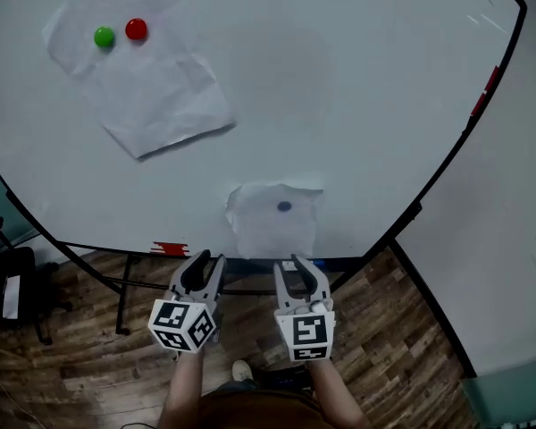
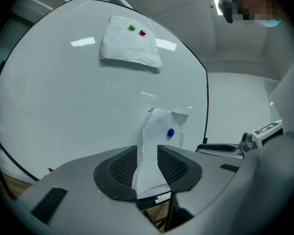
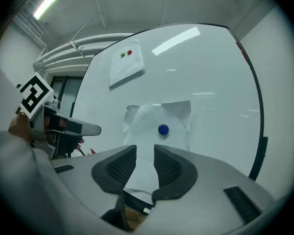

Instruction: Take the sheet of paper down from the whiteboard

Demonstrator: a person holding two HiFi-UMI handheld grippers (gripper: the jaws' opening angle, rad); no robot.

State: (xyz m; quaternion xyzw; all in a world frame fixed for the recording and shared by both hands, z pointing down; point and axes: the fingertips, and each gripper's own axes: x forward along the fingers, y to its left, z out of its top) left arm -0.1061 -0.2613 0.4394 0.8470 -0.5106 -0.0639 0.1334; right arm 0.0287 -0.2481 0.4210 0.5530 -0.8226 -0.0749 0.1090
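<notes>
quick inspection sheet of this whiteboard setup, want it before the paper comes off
surface: upright whiteboard, mostly bare.
job's things: lower sheet pinned by blue magnet; upper sheet by green magnet and red magnet.
clutter: red item on the board's bottom edge.
grippers: left claw and right claw open, in front of the lower sheet, not gripping it.
cables: nothing seen.
surroundings: wooden floor, dark chair at left.

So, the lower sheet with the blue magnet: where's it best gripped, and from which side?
Its bottom edge, approached from in front and low. A single blue magnet pins the lower sheet near its middle, so the wrinkled edges look loose, and the bottom one reaches the lower rim of the whiteboard. The right gripper faces it there, fingers apart.
</notes>
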